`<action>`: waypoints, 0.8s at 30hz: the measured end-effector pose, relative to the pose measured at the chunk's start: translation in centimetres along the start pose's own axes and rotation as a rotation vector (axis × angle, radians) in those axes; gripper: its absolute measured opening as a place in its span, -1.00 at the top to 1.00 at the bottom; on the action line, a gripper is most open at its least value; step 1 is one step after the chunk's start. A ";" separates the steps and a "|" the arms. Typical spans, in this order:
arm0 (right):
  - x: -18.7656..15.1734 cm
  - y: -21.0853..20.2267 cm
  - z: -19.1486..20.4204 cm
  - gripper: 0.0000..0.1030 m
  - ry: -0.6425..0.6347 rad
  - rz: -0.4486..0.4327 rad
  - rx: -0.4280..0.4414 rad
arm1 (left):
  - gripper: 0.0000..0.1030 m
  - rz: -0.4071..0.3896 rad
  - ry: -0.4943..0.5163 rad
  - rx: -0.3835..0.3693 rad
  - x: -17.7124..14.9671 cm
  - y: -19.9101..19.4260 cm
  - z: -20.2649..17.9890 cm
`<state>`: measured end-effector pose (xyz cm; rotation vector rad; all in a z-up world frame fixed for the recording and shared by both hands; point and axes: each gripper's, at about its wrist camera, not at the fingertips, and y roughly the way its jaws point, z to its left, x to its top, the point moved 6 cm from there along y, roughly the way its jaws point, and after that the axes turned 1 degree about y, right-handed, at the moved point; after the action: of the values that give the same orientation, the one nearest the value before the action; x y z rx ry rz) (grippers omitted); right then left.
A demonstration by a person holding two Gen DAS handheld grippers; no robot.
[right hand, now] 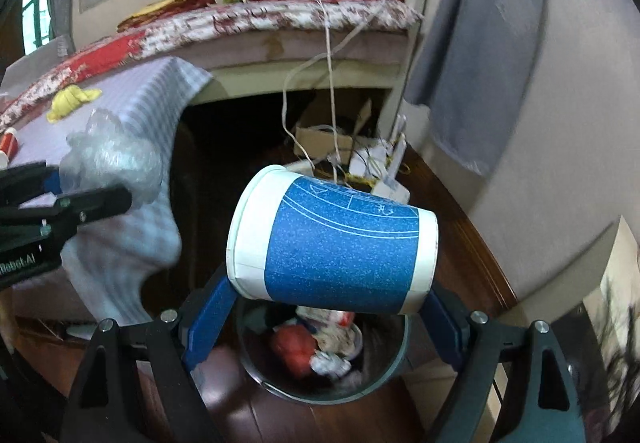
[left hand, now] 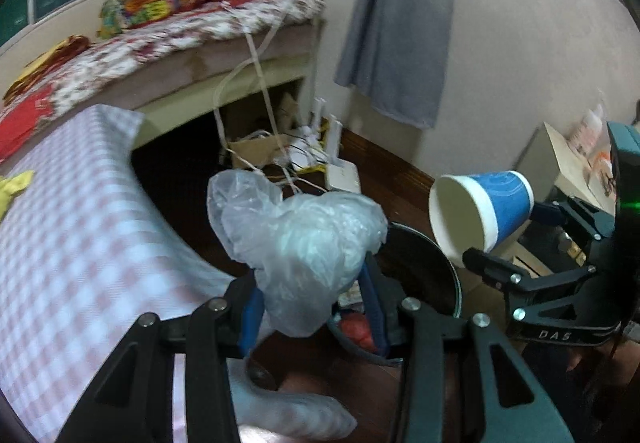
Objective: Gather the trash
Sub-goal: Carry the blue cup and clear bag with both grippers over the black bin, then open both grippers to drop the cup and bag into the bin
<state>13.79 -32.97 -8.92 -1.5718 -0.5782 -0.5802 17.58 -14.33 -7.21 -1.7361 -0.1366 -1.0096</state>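
My left gripper (left hand: 312, 283) is shut on a crumpled clear plastic bag (left hand: 300, 243) and holds it in the air beside the table's edge. My right gripper (right hand: 332, 303) is shut on a blue and white paper cup (right hand: 336, 239), tipped on its side above a dark round trash bin (right hand: 384, 383). The bin stands on the wooden floor and holds red and white wrappers. In the left wrist view the cup (left hand: 480, 211) and the right gripper (left hand: 516, 239) are at the right, over the bin's rim (left hand: 452, 267). In the right wrist view the bag (right hand: 116, 159) and the left gripper's fingers (right hand: 92, 207) are at the left.
A table with a pink checked cloth (left hand: 80, 235) is at the left, with a yellow scrap (right hand: 72, 99) and a red spool (right hand: 8, 143) on it. Behind is a bed (left hand: 180, 39) with white cables (left hand: 260, 83) hanging to a cardboard box and router on the floor. A grey curtain (left hand: 400, 23) hangs on the wall.
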 end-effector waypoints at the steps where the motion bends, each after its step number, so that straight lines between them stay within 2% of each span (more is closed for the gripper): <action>1: -0.7 0.3 -0.5 -0.71 0.006 0.011 0.001 | 0.12 0.013 0.010 -0.014 -0.2 0.6 -0.6; 8: -4.8 2.8 -3.1 -0.71 0.012 0.085 0.006 | 0.12 0.078 0.067 -0.083 -1.4 4.3 -3.4; 11: -6.0 4.0 -3.8 -0.71 0.001 0.113 0.015 | 0.12 0.134 0.082 -0.140 -2.4 6.6 -4.7; 18: -8.3 7.5 -3.7 -0.71 -0.095 0.197 0.054 | 0.10 0.208 0.115 -0.196 -3.9 10.6 -6.5; 20: -8.9 8.6 -3.6 -0.71 -0.126 0.216 0.063 | 0.06 0.275 0.095 -0.248 -4.8 12.2 -7.0; 21: -9.7 10.1 -3.4 -0.71 -0.153 0.265 0.082 | -0.08 0.305 0.079 -0.261 -5.2 12.8 -7.0; 22: -9.7 10.1 -3.4 -0.72 -0.153 0.265 0.082 | -0.21 0.334 0.061 -0.249 -5.6 13.7 -6.7; 23: -10.3 10.9 -3.5 -0.86 -0.174 0.284 0.065 | -0.53 0.334 0.053 -0.223 -5.8 14.0 -6.3; 24: -11.4 12.3 -4.0 -1.00 -0.198 0.335 0.011 | -0.77 0.326 0.036 -0.187 -5.9 14.1 -5.7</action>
<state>13.46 -38.11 -25.34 -1.6809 -0.4493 -0.1704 18.27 -22.84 -21.11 -1.8340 0.2650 -0.8312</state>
